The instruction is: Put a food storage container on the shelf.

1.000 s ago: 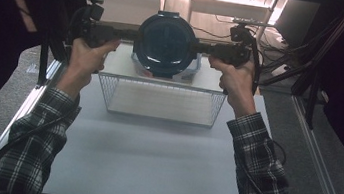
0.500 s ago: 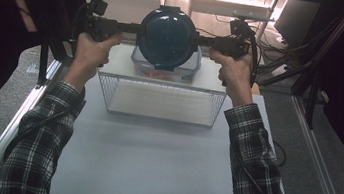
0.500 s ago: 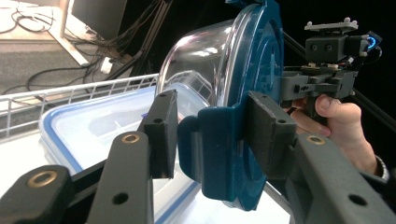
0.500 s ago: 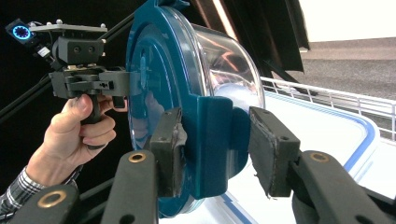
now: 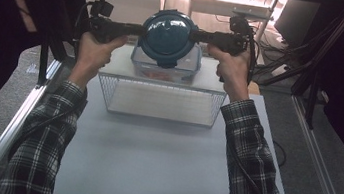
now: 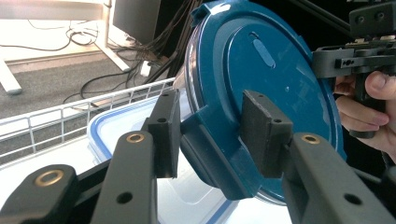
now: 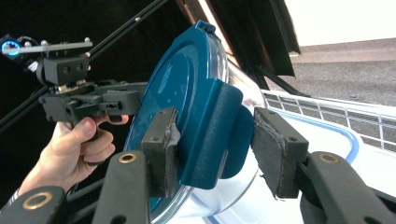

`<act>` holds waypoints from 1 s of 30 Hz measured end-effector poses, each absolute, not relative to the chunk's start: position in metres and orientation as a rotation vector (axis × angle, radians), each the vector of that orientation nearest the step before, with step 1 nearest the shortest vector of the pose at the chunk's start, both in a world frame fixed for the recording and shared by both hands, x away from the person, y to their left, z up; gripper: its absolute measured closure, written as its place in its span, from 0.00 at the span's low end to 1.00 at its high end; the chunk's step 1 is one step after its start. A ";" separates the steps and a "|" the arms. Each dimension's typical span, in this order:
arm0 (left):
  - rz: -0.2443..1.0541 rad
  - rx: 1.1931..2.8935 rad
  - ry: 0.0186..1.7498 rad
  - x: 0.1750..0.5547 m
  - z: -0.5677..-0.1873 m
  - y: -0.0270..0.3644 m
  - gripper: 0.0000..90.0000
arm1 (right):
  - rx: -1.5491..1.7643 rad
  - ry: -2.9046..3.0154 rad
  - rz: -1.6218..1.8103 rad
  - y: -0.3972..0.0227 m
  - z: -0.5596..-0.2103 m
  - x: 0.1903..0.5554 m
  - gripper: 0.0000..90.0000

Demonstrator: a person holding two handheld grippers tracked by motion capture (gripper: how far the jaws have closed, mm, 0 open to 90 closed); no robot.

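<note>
A round clear container with a dark blue lid (image 5: 168,36) hangs on edge in the air between my two grippers. My left gripper (image 5: 136,29) comes in from the left, and its pads (image 6: 166,135) press on a blue latch tab (image 6: 210,158) of the lid (image 6: 271,84); its jaws have just been closing. From the right, my right gripper (image 5: 198,35) straddles the opposite latch tab (image 7: 210,135). One of its pads touches the tab and the other pad (image 7: 275,149) stands off it; its jaws have just been opening.
Below the round container sits a clear rectangular box with a blue-rimmed lid (image 5: 163,68), at the far side of a wire basket (image 5: 159,100) on the white table (image 5: 151,165). Dark frame posts and cables stand at the back right.
Both hands and the round container have shifted a little away from the person, upward in the high view. The right gripper's far pad has come off the latch tab.
</note>
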State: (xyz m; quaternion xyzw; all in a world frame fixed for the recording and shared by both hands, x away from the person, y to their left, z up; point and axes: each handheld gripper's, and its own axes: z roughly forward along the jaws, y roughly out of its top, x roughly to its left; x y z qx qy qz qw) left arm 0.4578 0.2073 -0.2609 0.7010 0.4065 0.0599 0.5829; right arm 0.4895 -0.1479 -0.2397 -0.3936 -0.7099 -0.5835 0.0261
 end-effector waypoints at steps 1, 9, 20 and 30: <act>0.144 1.634 0.955 0.458 -0.261 0.207 0.65 | -1.230 -2.196 -1.799 -0.147 -0.240 0.490 0.55; 0.241 1.682 0.973 0.456 -0.257 0.197 0.68 | -1.348 -2.460 -1.754 -0.134 -0.237 0.487 0.67; 0.348 1.686 0.918 0.423 -0.249 0.202 0.81 | -1.295 -2.535 -1.816 -0.141 -0.227 0.465 0.75; 0.268 1.799 0.814 0.386 -0.274 0.182 0.90 | -1.253 -2.660 -1.721 -0.151 -0.242 0.451 0.91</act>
